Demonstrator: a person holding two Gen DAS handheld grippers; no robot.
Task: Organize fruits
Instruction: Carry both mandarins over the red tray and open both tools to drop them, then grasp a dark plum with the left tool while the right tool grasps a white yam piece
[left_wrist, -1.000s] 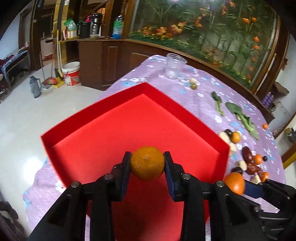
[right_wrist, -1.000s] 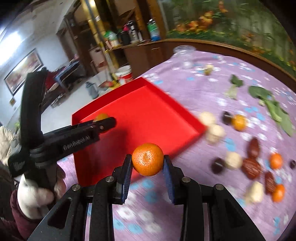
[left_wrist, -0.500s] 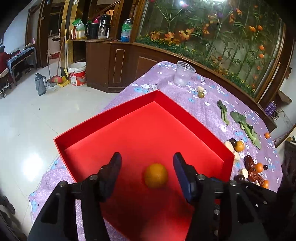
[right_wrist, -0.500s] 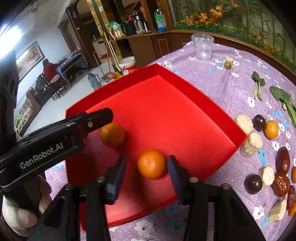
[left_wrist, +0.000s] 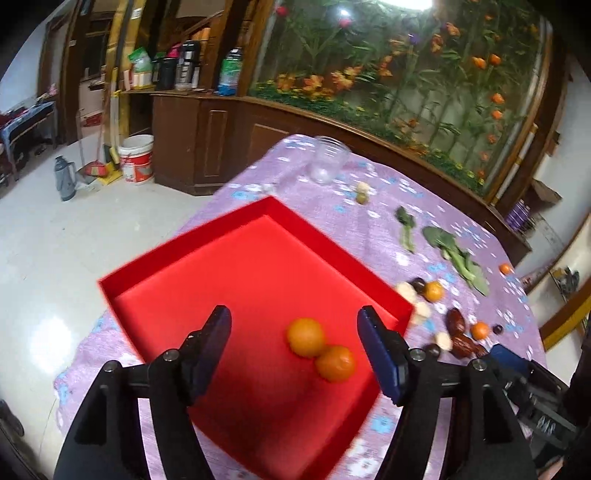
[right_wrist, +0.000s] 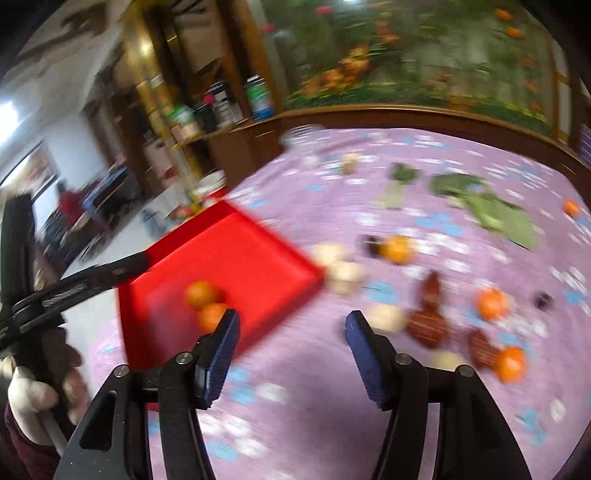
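Note:
Two oranges lie side by side in the red tray (left_wrist: 207, 280): one orange (left_wrist: 306, 336) and, touching it at the lower right, a second orange (left_wrist: 335, 363). My left gripper (left_wrist: 293, 326) hangs above the tray with its jaws opening, and nothing is pressed between them. The right wrist view is blurred. In it, my right gripper (right_wrist: 291, 328) is over the purple tablecloth (right_wrist: 303, 387) to the right of the tray (right_wrist: 236, 251), jaws opening and empty. Both oranges (right_wrist: 201, 293) show there too, by the left finger.
Right of the tray lie loose oranges (right_wrist: 491, 302), dark dates (right_wrist: 426, 326), pale chunks (right_wrist: 345, 275) and dark round fruits on the cloth. Green leaves (left_wrist: 454, 254) and a clear cup (left_wrist: 327, 164) sit farther back. A gloved hand (right_wrist: 29, 398) holds the left gripper.
Both grippers have let go of their oranges, which now rest together in the tray. The left gripper rose a little. The right gripper swung right, off the tray and over the cloth.

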